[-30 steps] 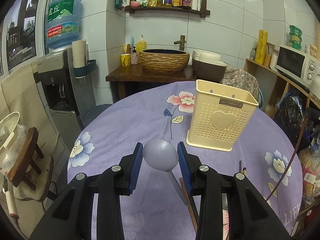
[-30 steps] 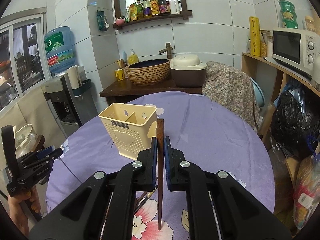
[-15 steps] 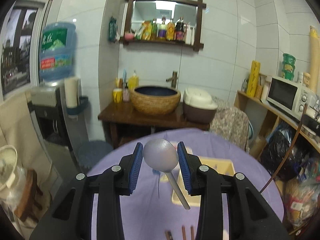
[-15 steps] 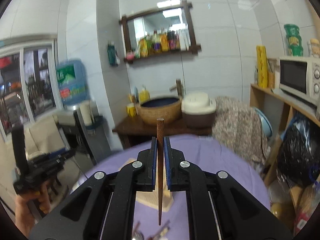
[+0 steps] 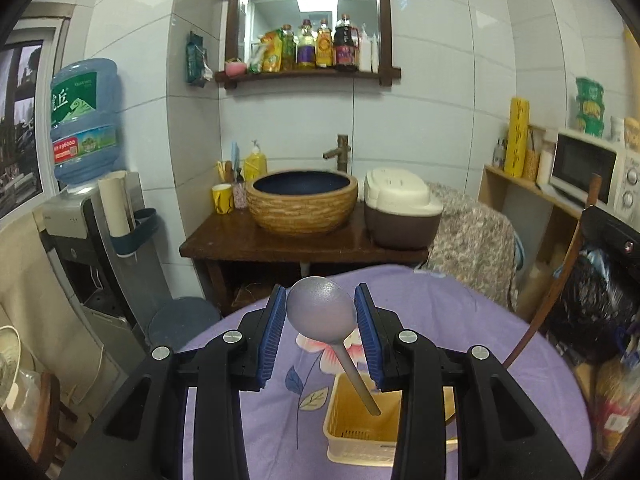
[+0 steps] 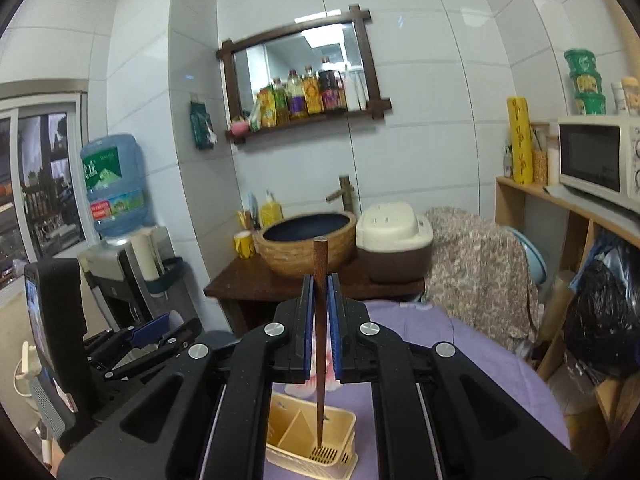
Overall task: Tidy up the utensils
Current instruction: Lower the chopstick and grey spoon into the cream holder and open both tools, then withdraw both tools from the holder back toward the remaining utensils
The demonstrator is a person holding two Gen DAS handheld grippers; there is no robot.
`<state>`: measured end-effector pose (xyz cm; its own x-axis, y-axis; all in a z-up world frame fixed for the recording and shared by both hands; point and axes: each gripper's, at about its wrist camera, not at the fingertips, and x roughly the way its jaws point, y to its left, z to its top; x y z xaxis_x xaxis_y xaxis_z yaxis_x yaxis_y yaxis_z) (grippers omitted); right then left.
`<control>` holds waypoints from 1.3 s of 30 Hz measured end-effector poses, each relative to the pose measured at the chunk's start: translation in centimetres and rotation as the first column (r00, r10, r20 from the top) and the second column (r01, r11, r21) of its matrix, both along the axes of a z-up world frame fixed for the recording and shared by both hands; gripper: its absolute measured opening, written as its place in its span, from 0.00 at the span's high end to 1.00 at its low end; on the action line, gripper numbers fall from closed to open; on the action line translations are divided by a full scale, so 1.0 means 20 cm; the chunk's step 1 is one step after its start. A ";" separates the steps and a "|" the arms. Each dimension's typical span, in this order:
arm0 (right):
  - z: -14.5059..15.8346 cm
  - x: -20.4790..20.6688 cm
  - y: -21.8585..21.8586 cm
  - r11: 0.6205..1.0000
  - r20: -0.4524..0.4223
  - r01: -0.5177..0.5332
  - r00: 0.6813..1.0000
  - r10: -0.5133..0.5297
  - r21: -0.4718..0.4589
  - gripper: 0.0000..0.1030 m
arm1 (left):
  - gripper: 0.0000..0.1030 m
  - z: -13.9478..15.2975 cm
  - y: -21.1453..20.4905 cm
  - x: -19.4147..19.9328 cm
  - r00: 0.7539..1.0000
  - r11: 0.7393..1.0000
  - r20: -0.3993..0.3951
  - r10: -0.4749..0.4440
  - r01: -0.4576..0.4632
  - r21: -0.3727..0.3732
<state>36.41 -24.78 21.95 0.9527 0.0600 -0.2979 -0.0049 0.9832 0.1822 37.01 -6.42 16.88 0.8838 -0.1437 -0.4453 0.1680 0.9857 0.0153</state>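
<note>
Left wrist view: left tongs (image 5: pixel 320 334) clamped on the bowl of a grey plastic spoon (image 5: pixel 321 315), blue pads (image 5: pixel 273 334) pressing both sides, handle slanting down toward the open top of a cream plastic perforated utensil holder (image 5: pixel 352 436). Holder standing on the round surface under a purple floral cloth (image 5: pixel 460 308). At right, a thin dark brown wooden chopstick (image 5: pixel 560 268) leaning up across the frame.

Right wrist view: right tongs (image 6: pixel 320 330) pinched nearly shut on the same chopstick (image 6: pixel 320 320), held upright, thick end above the pads, thin tip down inside a compartment of the holder (image 6: pixel 308 446), close to its slotted floor. Left tongs (image 6: pixel 152 334) visible at left, side-on.
</note>
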 end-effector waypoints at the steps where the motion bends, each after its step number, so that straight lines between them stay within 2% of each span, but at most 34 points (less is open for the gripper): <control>1: -0.04 0.01 0.00 1.000 -0.017 -0.002 1.000 0.002 0.001 0.92 | 0.65 -0.04 -0.01 0.00 1.000 1.000 -0.013 -0.002 0.002 0.008; 9: -0.26 0.08 -0.03 0.999 -0.123 -0.032 0.992 0.037 0.041 0.92 | 0.65 -0.28 -0.02 0.02 0.993 0.998 -0.115 -0.019 0.026 0.058; 18: -0.31 0.09 -0.05 0.999 -0.129 -0.023 0.991 0.028 0.046 0.92 | 0.65 -0.33 -0.05 0.02 0.990 0.997 -0.136 -0.034 0.042 0.062; 20: -0.32 0.08 -0.05 0.999 -0.131 -0.024 0.991 0.029 0.038 0.81 | 0.65 -0.31 -0.05 0.01 0.991 0.998 -0.127 -0.037 0.044 0.053; 22: -0.32 0.06 -0.05 0.999 -0.109 -0.022 0.994 0.027 0.044 0.40 | 0.55 -0.29 -0.04 -0.01 0.992 0.998 -0.116 -0.043 0.048 0.038; 23: -0.32 0.04 -0.05 0.999 -0.096 -0.018 0.995 0.023 0.047 0.36 | 0.45 -0.28 -0.03 -0.03 0.993 0.998 -0.108 -0.045 0.048 0.030; 24: -0.32 0.03 -0.05 0.999 -0.088 -0.012 0.996 0.016 0.043 0.36 | 0.38 -0.27 -0.01 -0.05 0.995 0.999 -0.093 -0.045 0.047 0.021; 26: -0.32 0.00 -0.04 1.000 -0.090 -0.002 0.996 0.004 0.025 0.36 | 0.34 -0.26 0.01 -0.10 0.996 0.999 -0.075 -0.050 0.051 0.011; 27: -0.33 -0.01 -0.04 1.000 -0.095 0.006 0.995 -0.004 0.019 0.34 | 0.29 -0.26 0.02 -0.12 0.996 0.998 -0.071 -0.054 0.055 0.008; 29: -0.34 -0.05 -0.05 1.000 -0.098 0.028 0.995 -0.027 0.011 0.24 | 0.20 -0.26 0.05 -0.19 0.997 0.999 -0.052 -0.052 0.052 -0.004; 30: -0.35 -0.07 -0.05 0.999 -0.089 0.035 0.995 -0.034 0.009 0.14 | 0.14 -0.26 0.07 -0.22 0.998 0.999 -0.042 -0.046 0.046 -0.011; 31: -0.35 -0.10 -0.05 0.999 -0.082 0.043 0.996 -0.042 0.003 0.09 | 0.11 -0.27 0.09 -0.26 0.999 0.999 -0.035 -0.041 0.040 -0.019; 32: -0.36 -0.13 -0.05 0.998 -0.077 0.055 0.995 -0.056 -0.011 0.09 | 0.06 -0.28 0.12 -0.30 0.999 0.999 -0.031 -0.036 0.035 -0.028; 35: -0.40 -0.24 -0.04 0.997 -0.088 0.059 0.994 -0.063 -0.045 0.08 | 0.05 -0.32 0.19 -0.39 0.999 0.998 -0.042 -0.028 0.025 -0.054; 39: -0.49 -0.43 -0.05 0.998 -0.107 0.053 0.993 -0.056 -0.029 0.07 | 0.05 -0.39 0.27 -0.54 0.998 0.998 -0.057 -0.011 0.008 -0.059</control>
<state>27.87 -25.88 12.18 0.9166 -0.0007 -0.3997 0.0674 0.9859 0.1528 26.22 -0.95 9.05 0.8553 -0.1797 -0.4860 0.1765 0.9829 -0.0528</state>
